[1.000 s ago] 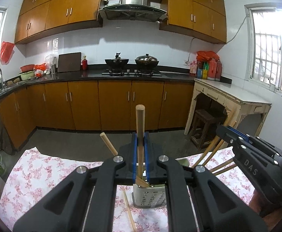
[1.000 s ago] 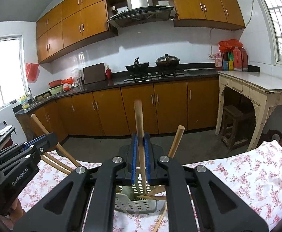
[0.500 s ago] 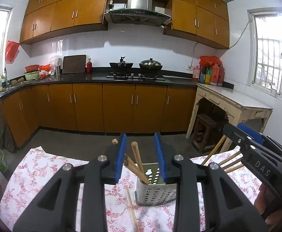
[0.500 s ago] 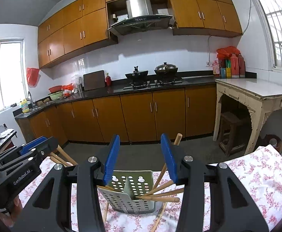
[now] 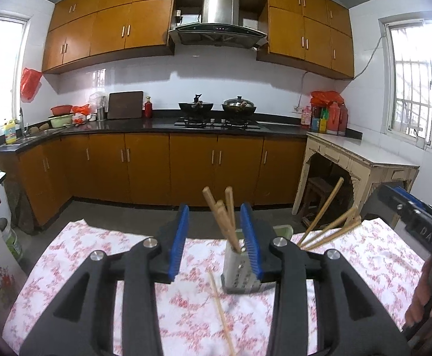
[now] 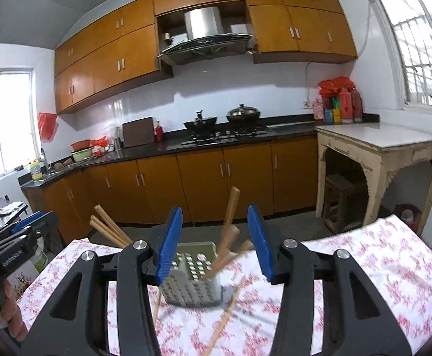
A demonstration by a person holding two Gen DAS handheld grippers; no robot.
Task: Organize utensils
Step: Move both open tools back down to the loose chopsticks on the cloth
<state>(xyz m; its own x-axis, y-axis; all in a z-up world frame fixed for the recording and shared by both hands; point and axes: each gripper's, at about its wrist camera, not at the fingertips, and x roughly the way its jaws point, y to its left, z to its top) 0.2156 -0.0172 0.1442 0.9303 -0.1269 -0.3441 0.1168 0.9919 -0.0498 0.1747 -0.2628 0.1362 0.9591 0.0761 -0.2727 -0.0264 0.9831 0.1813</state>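
Observation:
A grey perforated utensil holder (image 5: 241, 270) (image 6: 192, 279) stands on the floral tablecloth (image 5: 82, 252) (image 6: 379, 267). Several wooden chopsticks stick out of it, some to its left (image 5: 220, 216) (image 6: 109, 228) and some to its right (image 5: 328, 228) (image 6: 229, 237). Loose chopsticks lie on the cloth in front of the holder (image 5: 221, 314) (image 6: 224, 317). My left gripper (image 5: 214, 240) is open and empty just before the holder. My right gripper (image 6: 214, 243) is open and empty, also facing the holder. Each gripper shows at the edge of the other's view (image 5: 417, 228) (image 6: 11, 243).
Beyond the table's far edge is open floor, then brown cabinets (image 5: 186, 166) under a dark counter with a stove and pots (image 6: 224, 124). A cream side table (image 6: 379, 148) with a stool under it stands at the right.
Both grippers were shut on a chopstick held upright over the holder. Both have opened, and those chopsticks now stand in the holder. Both grippers have drawn back and up.

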